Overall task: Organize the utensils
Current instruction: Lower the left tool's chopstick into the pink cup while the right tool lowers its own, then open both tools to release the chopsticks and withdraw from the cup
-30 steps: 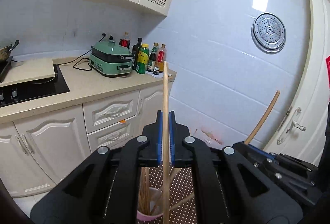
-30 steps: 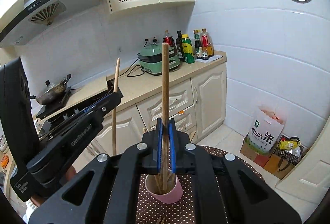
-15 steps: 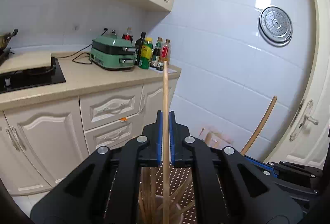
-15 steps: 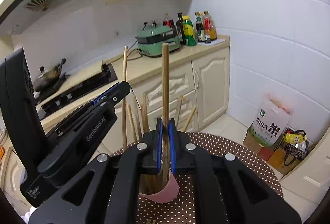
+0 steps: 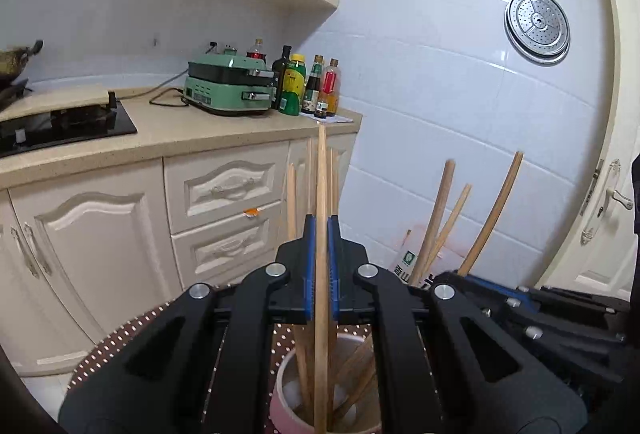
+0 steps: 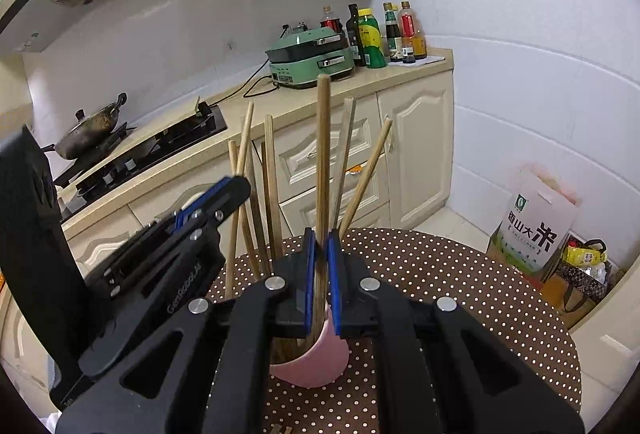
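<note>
In the left wrist view, your left gripper [image 5: 320, 266] was clamped on a pale chopstick [image 5: 321, 202], which ran upright between the blue pads [image 5: 307, 274] with its lower end down inside the pink cup [image 5: 288, 414]. The cup stood on the brown polka-dot table [image 5: 116, 338] directly below the gripper and held several other wooden chopsticks [image 5: 352, 366], some leaning toward the right. To the right, your right gripper [image 5: 480, 284] showed as a black frame, with a darker chopstick [image 5: 496, 210] rising from it at a tilt. Behind were the cream cabinets [image 5: 224, 190], a green appliance [image 5: 228, 86] and a row of bottles [image 5: 308, 82] on the counter.

In the right wrist view, your right gripper [image 6: 321, 274] gripped the darker chopstick [image 6: 322, 154], which stood nearly upright with its lower part inside the pink cup [image 6: 316, 366]. The cup sat on the polka-dot table [image 6: 440, 274] just under the fingers. More chopsticks [image 6: 270, 190] fanned out of the cup. Your left gripper [image 6: 224, 194] came in from the left, closed on the pale chopstick [image 6: 243, 150]. A rice bag [image 6: 532, 222] stood on the floor at right, and a wok [image 6: 88, 130] sat on the stove.
</note>
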